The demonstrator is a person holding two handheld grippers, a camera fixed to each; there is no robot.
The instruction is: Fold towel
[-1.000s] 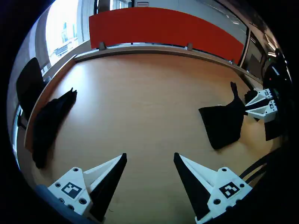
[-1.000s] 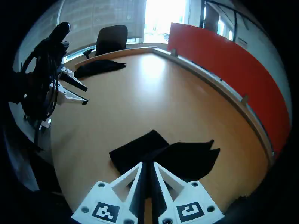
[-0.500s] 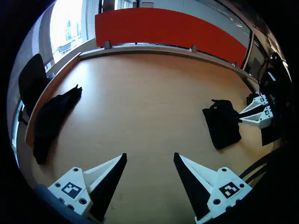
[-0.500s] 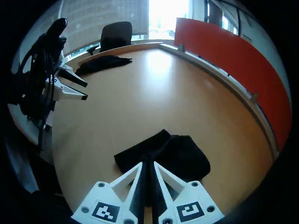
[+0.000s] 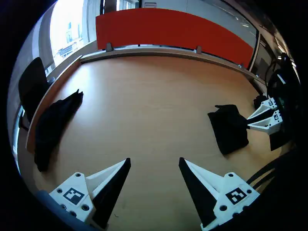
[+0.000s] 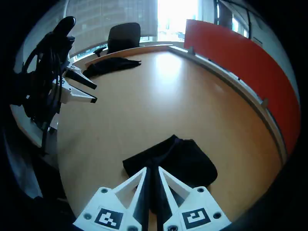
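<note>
Towel (image 6: 175,161), black and gathered into a compact folded pad with rumpled upper layers, lies on the wooden surface (image 6: 146,100) toward its near right part, well apart from the red partition (image 6: 246,73) that runs along the far edge. The right hand-held gripper (image 6: 152,169) has its two fingers drawn almost together on the near edge of the towel, with dark fabric pinched in the narrow slit between them; in the left gripper view the same fingertips meet the towel's right edge low to the wood. The left hand-held gripper (image 5: 154,161) is spread wide and holds nothing, with bare wood showing between its black finger pads (image 5: 111,184). In the right gripper view it hangs near the surface's left edge, held in a dark gloved hand (image 6: 46,73) with black cables looping around it. A second dark cloth (image 5: 54,123) lies in a long heap at the far left edge of the surface, just beside a black office chair (image 5: 29,86). Bright daylight comes through the window (image 5: 67,27) behind the chair.
</note>
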